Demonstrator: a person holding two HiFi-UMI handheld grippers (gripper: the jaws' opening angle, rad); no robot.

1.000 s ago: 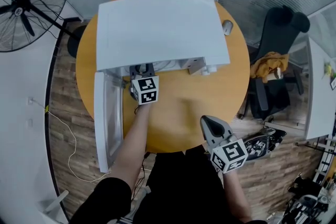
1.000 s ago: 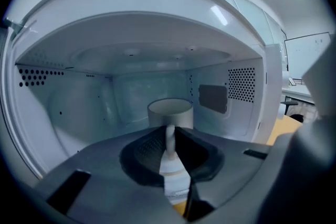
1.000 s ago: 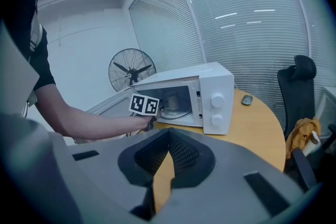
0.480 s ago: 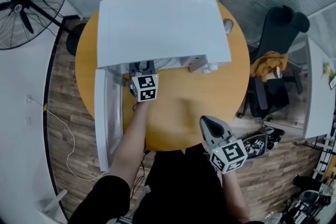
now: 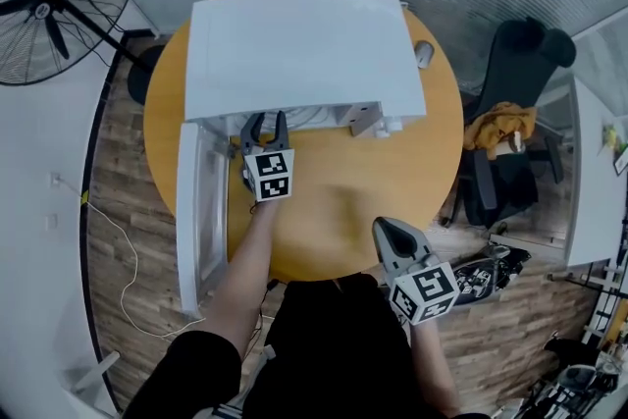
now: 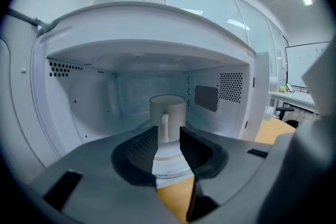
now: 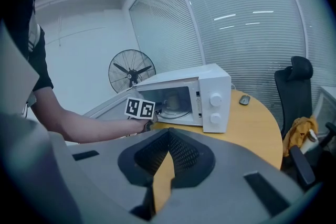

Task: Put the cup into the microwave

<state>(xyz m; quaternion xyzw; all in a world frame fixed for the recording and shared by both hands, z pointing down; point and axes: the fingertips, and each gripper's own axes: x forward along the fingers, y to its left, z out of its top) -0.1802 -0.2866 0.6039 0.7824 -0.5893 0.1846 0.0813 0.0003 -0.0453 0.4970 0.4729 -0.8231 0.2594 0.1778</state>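
A white cup (image 6: 168, 112) stands upright on the turntable inside the white microwave (image 5: 304, 54), its handle facing my left gripper. My left gripper (image 6: 168, 135) sits at the oven's mouth; its jaws have just been opening and stand apart. The cup's handle lies just past the fingertips and the pads do not press on it. In the head view the left gripper (image 5: 265, 125) pokes under the microwave's front edge. The microwave door (image 5: 196, 211) hangs wide open at the left. My right gripper (image 5: 386, 229) rests near the table's front edge, shut and empty. The right gripper view shows the cup (image 7: 172, 102) in the cavity.
The microwave stands on a round orange table (image 5: 392, 172). A grey mouse (image 5: 424, 52) lies at the table's back right. A standing fan (image 5: 59, 5) is at the far left, and a black chair (image 5: 525, 64) with a yellow cloth at the right.
The left gripper has drawn back a little out of the microwave toward the person, and its jaws now show spread apart. The right gripper has stayed put.
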